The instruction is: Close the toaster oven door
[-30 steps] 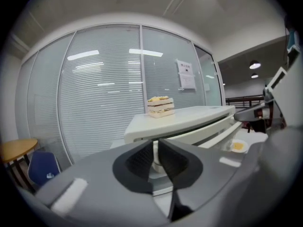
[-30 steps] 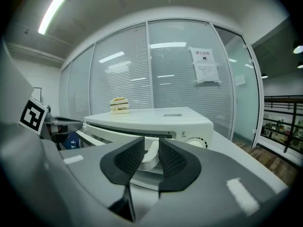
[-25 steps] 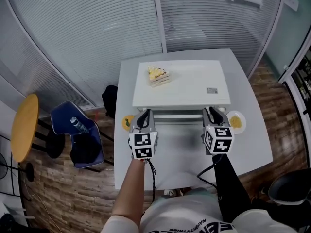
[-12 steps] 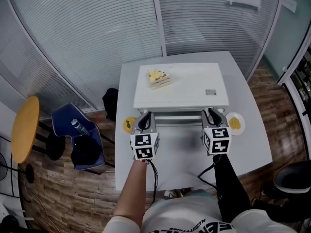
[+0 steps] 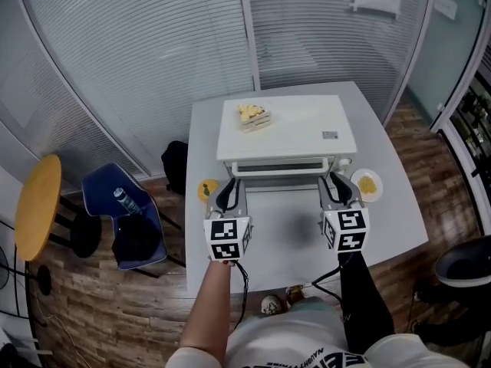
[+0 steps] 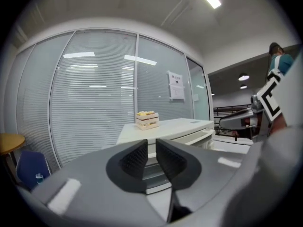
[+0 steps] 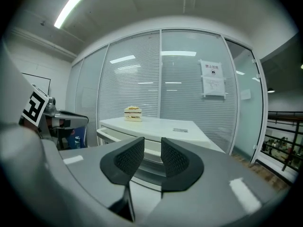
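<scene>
1. The white toaster oven (image 5: 288,133) sits at the middle of the worktop's (image 5: 291,244) far edge, with its front turned towards the person.
2. Its door (image 5: 284,168) shows as a narrow band with a handle bar along the oven's front. I cannot tell whether it is pressed fully home.
3. A small layered sandwich (image 5: 253,117) rests on the oven's top, towards its far left corner.
4. The left hand-held gripper (image 5: 229,190) hovers over the worktop just before the oven's front left corner. Its jaws are pressed almost together with nothing between them.
5. The right hand-held gripper (image 5: 335,186) hovers just before the front right corner. Its jaws stand a little apart, and nothing is between them either.
6. Both point at the oven, level with each other and well apart. Neither clearly touches it.
7. A small yellow dish (image 5: 204,191) lies by the worktop's left edge, just beside the left hand-held gripper.
8. A white plate (image 5: 367,184) with something yellow on it lies towards the right edge, just beside the right one.
9. Off the worktop's left side stands a blue chair (image 5: 134,232) with a bottle (image 5: 123,199) on it, and further left a round yellow stool (image 5: 38,205).
</scene>
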A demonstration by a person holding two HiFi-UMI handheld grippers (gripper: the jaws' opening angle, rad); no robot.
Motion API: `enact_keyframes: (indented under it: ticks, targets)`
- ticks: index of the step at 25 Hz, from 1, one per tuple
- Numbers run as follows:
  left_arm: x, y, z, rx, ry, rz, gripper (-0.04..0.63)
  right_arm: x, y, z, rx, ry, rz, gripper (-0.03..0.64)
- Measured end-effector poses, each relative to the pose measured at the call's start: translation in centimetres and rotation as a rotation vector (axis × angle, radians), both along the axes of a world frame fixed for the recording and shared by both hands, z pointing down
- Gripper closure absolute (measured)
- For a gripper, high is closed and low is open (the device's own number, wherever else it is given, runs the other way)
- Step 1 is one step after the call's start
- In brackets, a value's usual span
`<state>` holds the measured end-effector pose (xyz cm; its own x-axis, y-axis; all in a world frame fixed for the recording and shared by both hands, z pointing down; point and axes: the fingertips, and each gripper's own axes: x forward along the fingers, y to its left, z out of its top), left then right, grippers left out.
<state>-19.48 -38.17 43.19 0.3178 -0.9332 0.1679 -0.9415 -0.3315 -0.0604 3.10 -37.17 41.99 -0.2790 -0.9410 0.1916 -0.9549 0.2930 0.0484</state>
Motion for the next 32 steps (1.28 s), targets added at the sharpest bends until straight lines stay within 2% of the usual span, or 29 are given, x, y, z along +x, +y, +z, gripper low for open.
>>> enact_keyframes:
  ticks: [15, 20, 25, 27, 32]
  targets:
    - [3.0, 9.7, -5.7, 0.126, -0.011, 0.091, 0.535, -0.6, 9.0, -5.0, 0.166, 0.034, -0.047, 0.526]
    - [4.4, 11.6, -6.2, 0.123, -0.017, 0.066, 0.535, 0.5, 10.7, -4.9, 0.156, 0.015, -0.082, 0.526]
    - [5.9, 14.2, -6.9, 0.158, -0.012, 0.020, 0.535, 2.7, 13.1, -5.9, 0.196, -0.007, -0.088, 0.530]
    - [6.3, 15.2, -7.1, 0.163, -0.026, 0.000, 0.540, 3.5, 14.2, -6.1, 0.201, -0.025, -0.098, 0.616]
    - [7.5, 17.4, -7.5, 0.170, -0.009, -0.015, 0.540, 4.3, 16.7, -6.1, 0.222, 0.012, -0.136, 0.615]
